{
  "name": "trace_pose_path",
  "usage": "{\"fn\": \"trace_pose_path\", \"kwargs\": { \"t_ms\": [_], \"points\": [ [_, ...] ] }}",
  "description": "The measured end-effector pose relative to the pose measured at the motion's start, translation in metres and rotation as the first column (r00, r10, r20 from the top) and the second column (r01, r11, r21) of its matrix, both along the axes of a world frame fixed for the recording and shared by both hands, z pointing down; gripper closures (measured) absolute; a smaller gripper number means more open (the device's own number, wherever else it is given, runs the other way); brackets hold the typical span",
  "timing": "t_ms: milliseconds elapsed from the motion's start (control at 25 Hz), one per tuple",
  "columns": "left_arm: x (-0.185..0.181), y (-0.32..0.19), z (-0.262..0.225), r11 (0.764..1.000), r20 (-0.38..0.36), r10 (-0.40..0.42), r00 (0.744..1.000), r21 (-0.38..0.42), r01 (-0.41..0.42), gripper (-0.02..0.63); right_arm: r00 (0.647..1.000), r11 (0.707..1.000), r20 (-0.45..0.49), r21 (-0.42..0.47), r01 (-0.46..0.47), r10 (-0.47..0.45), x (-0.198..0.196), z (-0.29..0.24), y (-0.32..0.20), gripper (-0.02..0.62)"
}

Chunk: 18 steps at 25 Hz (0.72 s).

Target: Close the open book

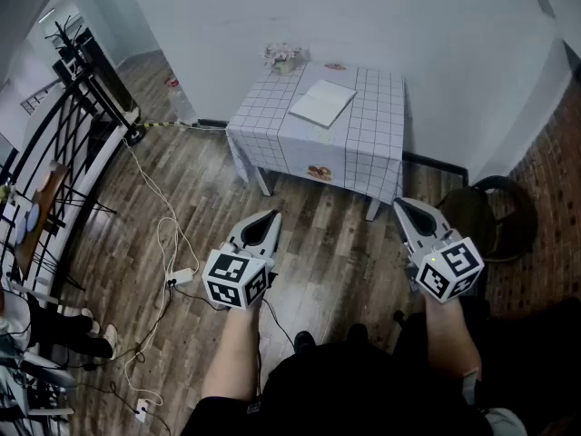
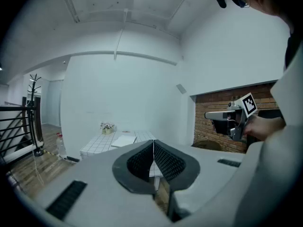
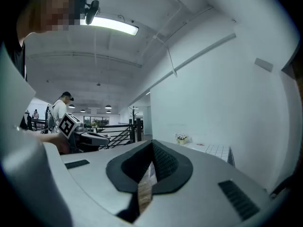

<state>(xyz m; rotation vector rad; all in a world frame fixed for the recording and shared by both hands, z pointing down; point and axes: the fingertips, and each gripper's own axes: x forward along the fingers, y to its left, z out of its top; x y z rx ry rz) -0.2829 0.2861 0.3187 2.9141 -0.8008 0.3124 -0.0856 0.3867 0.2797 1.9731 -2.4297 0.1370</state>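
Two grippers are held out in front of the person, side by side and well apart, over the wooden floor (image 1: 327, 252). The left gripper (image 1: 270, 216) is shut tight: in its own view the ribbed pads (image 2: 163, 160) are pressed together at the tips and nothing is gripped. The right gripper (image 1: 402, 205) is shut the same way, its pads (image 3: 163, 161) meeting at the front with only floor seen through the gap behind them. Marker cubes are carried at the rear of both tools. Each gripper is caught in the other's view, held level in a hand.

The book (image 1: 322, 103) is found well ahead of both grippers, untouched. It lies flat, white face up, near the middle of a small table (image 1: 363, 148) pushed against the white wall (image 1: 363, 16). Whether the pages are spread cannot be made out at this range. The table is covered by a checked cloth (image 1: 263, 139) hanging over its sides. A flower pot (image 1: 283, 57) is set at the table's back left corner, apart from the book.

Cables (image 1: 163, 234) and a power strip (image 1: 182, 277) are strewn on the floor to the left, near a dark railing (image 1: 54, 143). A dark chair (image 1: 495, 216) is placed right of the table, by a brick wall (image 1: 558, 189). Another person (image 3: 59, 110) is seen far behind in the right gripper view.
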Motion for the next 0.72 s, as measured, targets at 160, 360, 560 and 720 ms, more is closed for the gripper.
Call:
{"fn": "trace_pose_path", "kwargs": {
  "t_ms": [160,360,560,720],
  "points": [
    [0.006,0.006,0.0,1.0,0.001,0.006,1.0,-0.008,-0.006,0.597,1.0,1.0,0.01,-0.004,-0.002,0.002,0.004,0.002,0.006,0.592],
    [0.018,0.013,0.004,1.0,0.012,0.018,1.0,-0.018,-0.017,0.597,1.0,1.0,0.021,0.002,-0.011,0.011,0.015,0.006,0.014,0.592],
    [0.045,0.023,0.007,0.999,0.019,0.043,0.999,-0.022,-0.043,0.597,0.998,0.998,0.023,-0.004,-0.055,0.055,0.041,0.011,0.03,0.592],
    [0.073,0.036,0.008,0.997,0.012,0.071,0.997,-0.025,-0.071,0.597,0.993,0.996,-0.079,0.0,-0.084,0.084,0.06,0.014,0.05,0.592]
  ]
}}
